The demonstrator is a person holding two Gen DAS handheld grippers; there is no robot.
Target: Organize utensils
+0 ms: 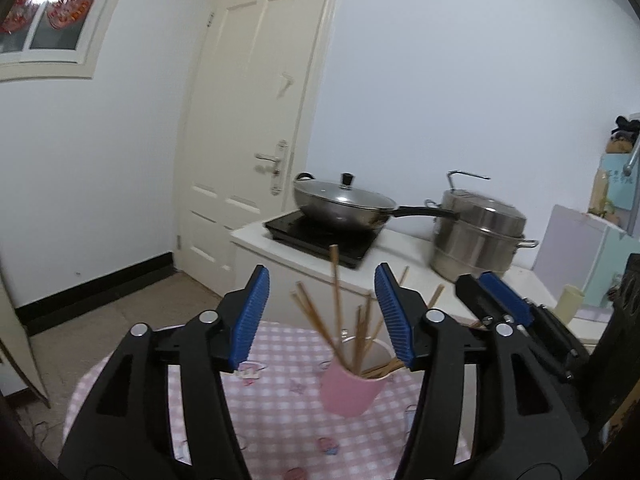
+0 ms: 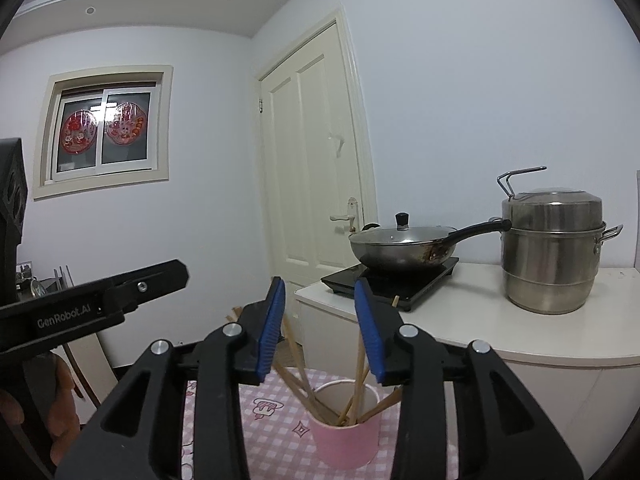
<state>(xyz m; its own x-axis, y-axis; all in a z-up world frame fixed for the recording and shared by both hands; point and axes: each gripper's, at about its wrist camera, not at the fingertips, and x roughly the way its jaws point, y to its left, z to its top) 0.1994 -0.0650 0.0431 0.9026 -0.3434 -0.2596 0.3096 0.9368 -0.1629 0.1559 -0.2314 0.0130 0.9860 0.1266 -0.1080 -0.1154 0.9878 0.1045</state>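
Showing a small kitchen corner from two hand-held grippers, side by side.

Standing on a desk [image 1: 280, 392] covered in pink-and-white checked cloth: a pink cup [image 1: 351, 390] [image 2: 345, 436], upright, near the desk's far edge. Leaning inside the cup at loose angles: a bundle of wooden chopsticks [image 1: 340, 320] [image 2: 356, 384], tips fanning outward above the rim, one rising taller than the rest.

Hovering just above and on the near side of the cup: the left gripper [image 1: 322, 316], its blue-padded fingers [image 1: 252, 320] spreading apart, nothing pinched between them; chopstick tops appearing in the gap but not touching the pads.

Hanging close beside it on the right: the right gripper [image 2: 320, 332], blue fingers [image 2: 273, 332] also parting, narrower than the left, gripping nothing, with chopsticks rising in the space between and behind them. Gripping the left tool at the edge of the right wrist view: a hand [image 2: 56, 408].

Sitting on a white counter [image 2: 500, 320] behind the desk: a lidded wok [image 1: 344, 208] on a black induction cooktop [image 1: 320, 236], and a steel steamer pot [image 2: 554, 252] to its right. Filling the background: a cream door [image 1: 248, 120], pale walls, and a window [image 2: 104, 128] carrying red decorations.
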